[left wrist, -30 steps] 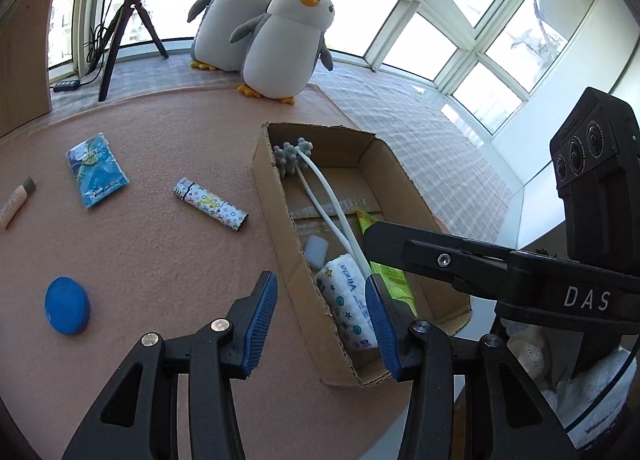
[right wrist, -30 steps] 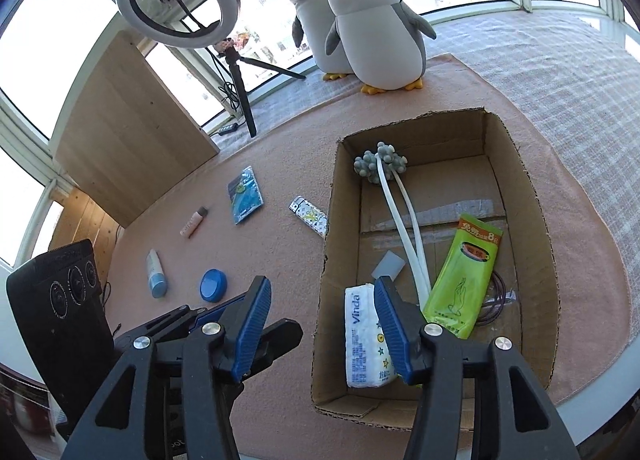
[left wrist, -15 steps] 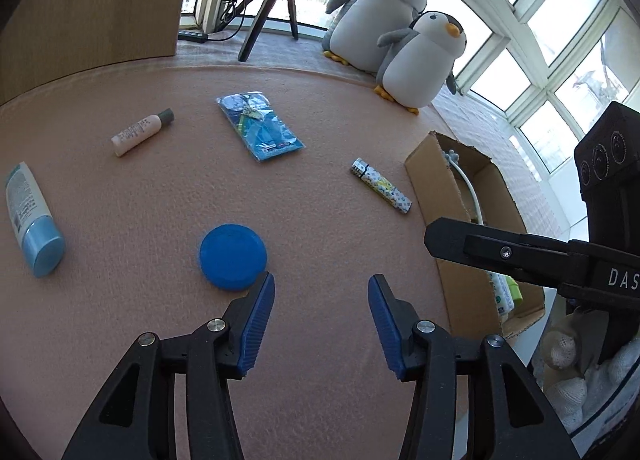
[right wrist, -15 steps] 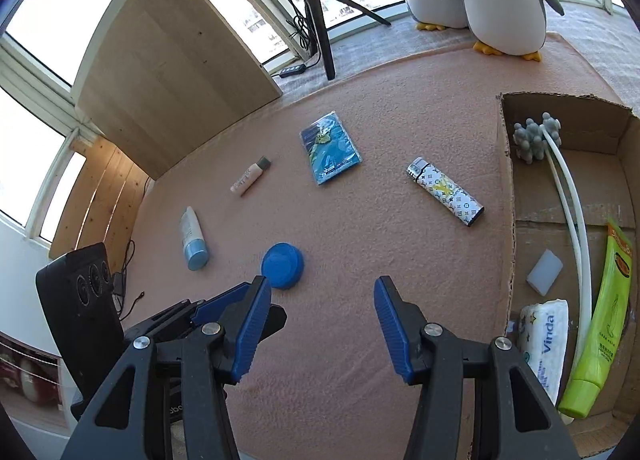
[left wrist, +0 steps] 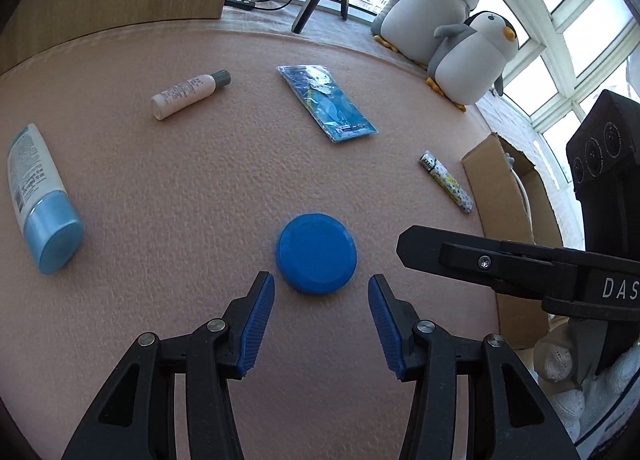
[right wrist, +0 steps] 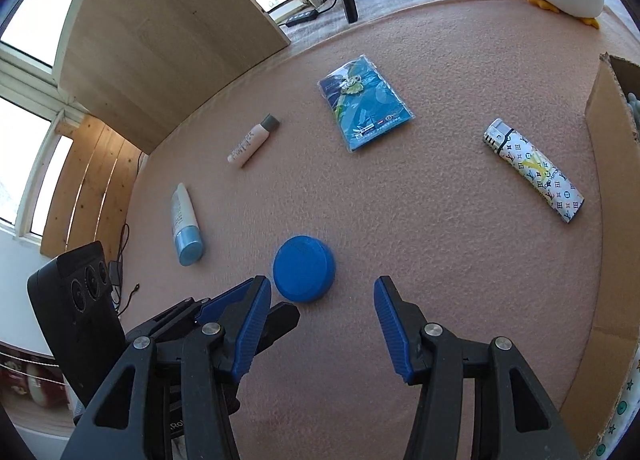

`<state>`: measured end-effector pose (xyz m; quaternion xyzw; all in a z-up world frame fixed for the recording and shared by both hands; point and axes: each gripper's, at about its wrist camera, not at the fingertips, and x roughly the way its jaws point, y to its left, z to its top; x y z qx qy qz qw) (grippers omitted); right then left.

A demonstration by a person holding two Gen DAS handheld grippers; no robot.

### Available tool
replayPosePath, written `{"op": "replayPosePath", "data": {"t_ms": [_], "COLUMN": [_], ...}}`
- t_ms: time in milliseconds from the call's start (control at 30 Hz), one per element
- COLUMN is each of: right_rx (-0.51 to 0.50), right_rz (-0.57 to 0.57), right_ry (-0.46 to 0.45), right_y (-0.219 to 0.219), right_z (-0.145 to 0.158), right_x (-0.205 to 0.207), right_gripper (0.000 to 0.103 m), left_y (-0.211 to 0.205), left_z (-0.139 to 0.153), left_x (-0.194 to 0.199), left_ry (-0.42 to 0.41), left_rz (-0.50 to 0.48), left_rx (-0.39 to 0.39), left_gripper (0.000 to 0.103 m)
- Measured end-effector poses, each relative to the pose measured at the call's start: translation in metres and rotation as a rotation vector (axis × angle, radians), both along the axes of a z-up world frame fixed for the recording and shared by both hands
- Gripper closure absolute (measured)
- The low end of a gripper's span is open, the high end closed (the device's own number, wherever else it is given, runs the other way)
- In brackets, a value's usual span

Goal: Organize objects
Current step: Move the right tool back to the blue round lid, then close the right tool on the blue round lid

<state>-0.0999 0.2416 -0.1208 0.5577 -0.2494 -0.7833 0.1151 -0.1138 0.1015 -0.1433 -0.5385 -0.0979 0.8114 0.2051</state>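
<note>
Both grippers have swung away from the cardboard box (left wrist: 516, 196) at the right edge of the pink mat (left wrist: 200, 180) and now face the loose items; a second ago they looked down into the box. The left gripper (left wrist: 321, 292) is spread wide, empty, with the round blue lid (left wrist: 316, 252) lying just ahead of its tips; the right gripper (right wrist: 323, 296) is likewise wide open and empty, the same lid just ahead of its left finger. The lid therefore looks like the next pick, still to be carried to the box; the patterned lighter (right wrist: 534, 170), blue packet (right wrist: 366, 112), small beige tube (right wrist: 253, 140) and blue-capped tube (right wrist: 185, 226) also remain on the mat. The box interior is almost entirely cut off; only a white cord shows. Print on the tubes is unreadable.
</note>
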Motion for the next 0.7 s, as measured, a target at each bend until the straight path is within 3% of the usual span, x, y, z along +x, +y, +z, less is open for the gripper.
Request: {"op": "replayPosePath", "data": {"t_ms": [300,533,700], "right_rx": [0.035,0.038,0.035], "right_rz": [0.027,0.048,0.062], "right_ry": [-0.007,-0.025,-0.032], "right_y": [-0.014,-0.02,-0.024], "right_z": [-0.009,-0.019,-0.025], "right_x": [-0.013,-0.018,-0.021], "right_gripper": [0.054,0.066,0.079], "left_y": [0.004,0.006,0.01], "left_z": [-0.008,-0.009,-0.01], "left_x": [-0.011,-0.013,-0.013], "left_ry": [-0.009,0.0,0.014], "left_rz": [-0.003,-0.008,-0.021], "left_rx": [-0.001,0.001,-0.02], "left_gripper": [0.051,0.052,0.058]}}
